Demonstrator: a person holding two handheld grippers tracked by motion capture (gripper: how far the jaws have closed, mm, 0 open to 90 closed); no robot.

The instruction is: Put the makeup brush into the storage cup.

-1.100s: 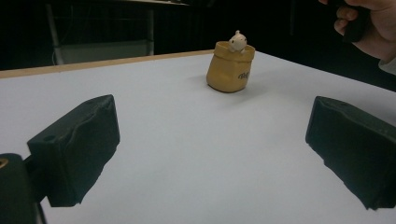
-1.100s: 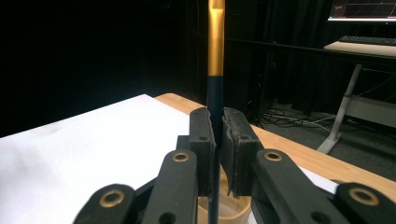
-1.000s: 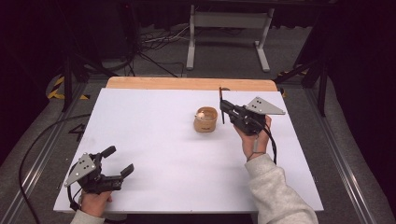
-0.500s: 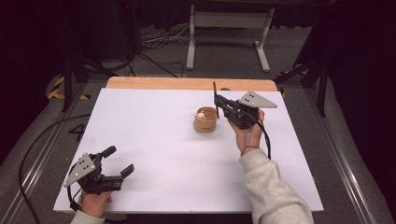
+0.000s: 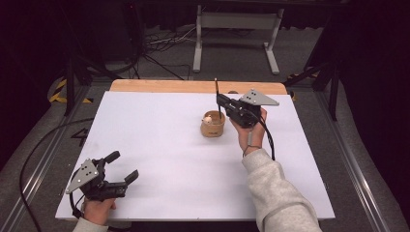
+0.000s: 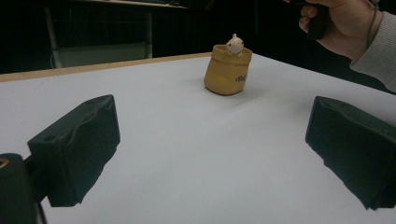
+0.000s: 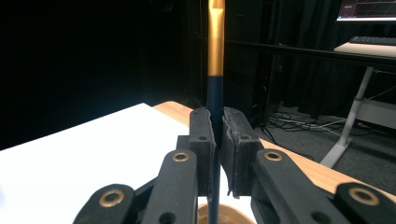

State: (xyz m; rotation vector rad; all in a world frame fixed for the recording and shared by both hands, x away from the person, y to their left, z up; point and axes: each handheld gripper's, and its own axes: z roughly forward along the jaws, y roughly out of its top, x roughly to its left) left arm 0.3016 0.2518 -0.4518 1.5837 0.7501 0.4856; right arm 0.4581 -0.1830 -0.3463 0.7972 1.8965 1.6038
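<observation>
Right gripper [image 5: 221, 102] raised over cup [image 5: 213, 126], jaws clamping upright pen [image 7: 215, 70], left gripper [image 5: 121, 168] low, jaws wide

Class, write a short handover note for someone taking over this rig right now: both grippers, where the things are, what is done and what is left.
Right gripper: shut on an upright pen, held right above the holder, lower end at its mouth.
Left gripper: open, holding nothing, near the table's front left corner.
Holder: tan, upright mid-table, a small white figure at its rim.
Done: pen gripped and lined up.
Left: probably lower the pen into the holder and release.
</observation>
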